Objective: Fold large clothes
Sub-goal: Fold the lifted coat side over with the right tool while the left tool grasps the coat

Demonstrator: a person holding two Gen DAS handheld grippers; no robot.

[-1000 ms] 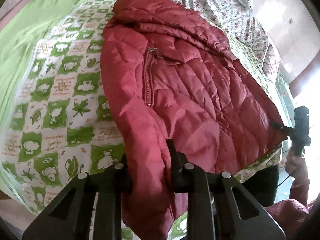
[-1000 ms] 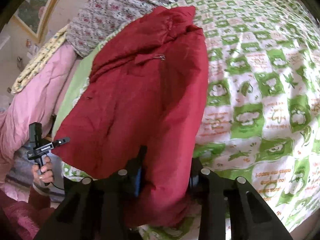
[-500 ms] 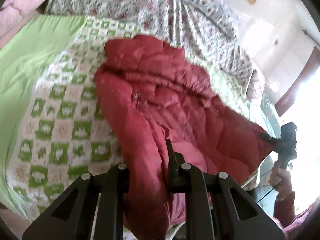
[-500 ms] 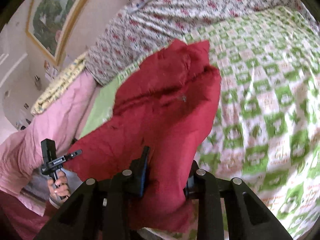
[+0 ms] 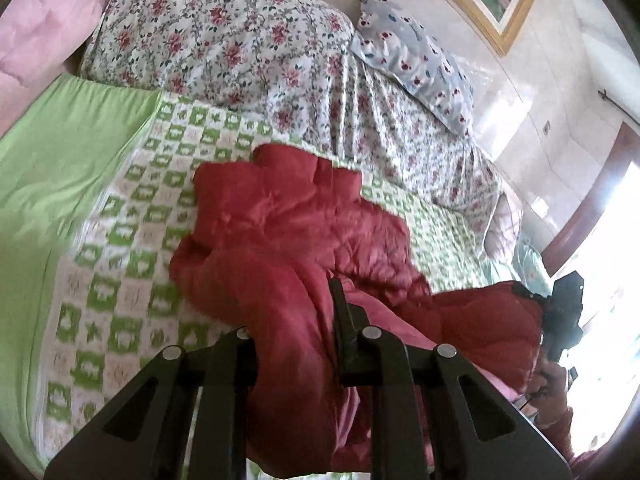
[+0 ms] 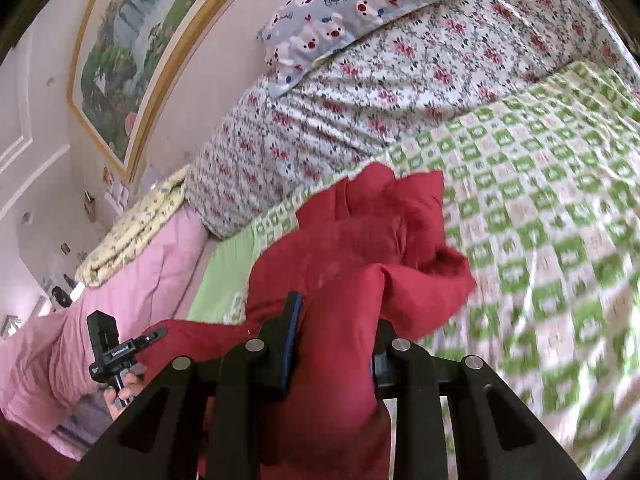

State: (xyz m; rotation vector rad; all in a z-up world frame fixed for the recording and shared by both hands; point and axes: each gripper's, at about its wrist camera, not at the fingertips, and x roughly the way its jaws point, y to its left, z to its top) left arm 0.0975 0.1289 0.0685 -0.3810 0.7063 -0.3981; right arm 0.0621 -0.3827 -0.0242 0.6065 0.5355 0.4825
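red down jacket lifted by both lower corners, fold only begun

left wrist view: left gripper (image 5: 296, 340) clenched on one lower corner of the red down jacket (image 5: 288, 240), thick quilted cloth bunched between the jaws. lower half raised off the green checked bedsheet (image 5: 112, 288), collar end resting on the sheet near the floral quilt (image 5: 248, 40). right gripper (image 5: 564, 308) visible far at the right, holding the other corner, a hand (image 5: 552, 380) under it.

right wrist view: right gripper (image 6: 332, 344) clamped on its corner of the same jacket, hem stretched across to the left gripper at the left edge. far part crumpled on the sheet, below the bear-print pillow (image 6: 344, 4).

progress, as a judgement: early. hem gripped and lifted, not yet laid over the collar. left to do: carrying the hem forward, laying down, smoothing, probably one more fold.
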